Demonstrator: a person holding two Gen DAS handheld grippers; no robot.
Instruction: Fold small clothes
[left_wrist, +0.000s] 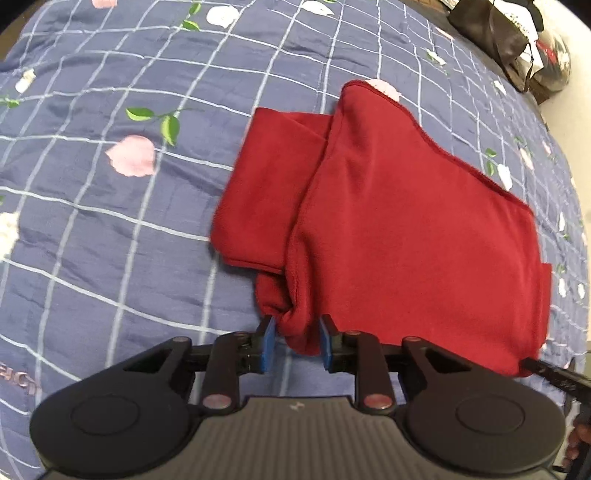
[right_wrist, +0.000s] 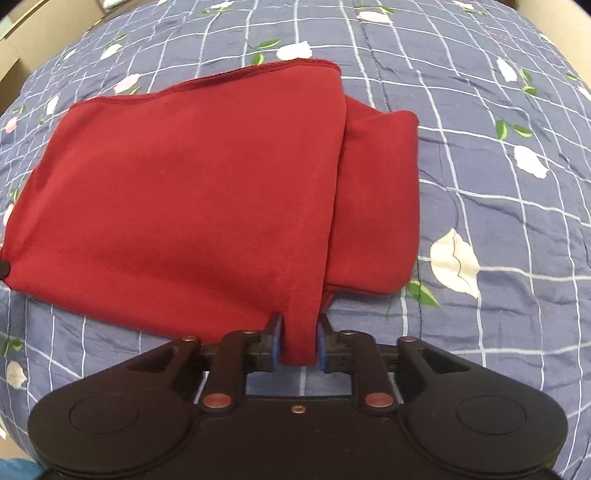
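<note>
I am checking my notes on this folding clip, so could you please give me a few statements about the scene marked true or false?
1. The left gripper is clamped on a bunch of the red garment. True.
2. The right gripper hangs open above the cloth. False: its blue pads press on a strip of the red garment.
3. The garment lies on a blue checked bedspread printed with flowers and leaves. True.
4. The garment is spread out in a single flat layer. False: one layer overlaps another beneath it.
5. A dark bag sits at the far edge of the bed in the left wrist view. True.
</note>
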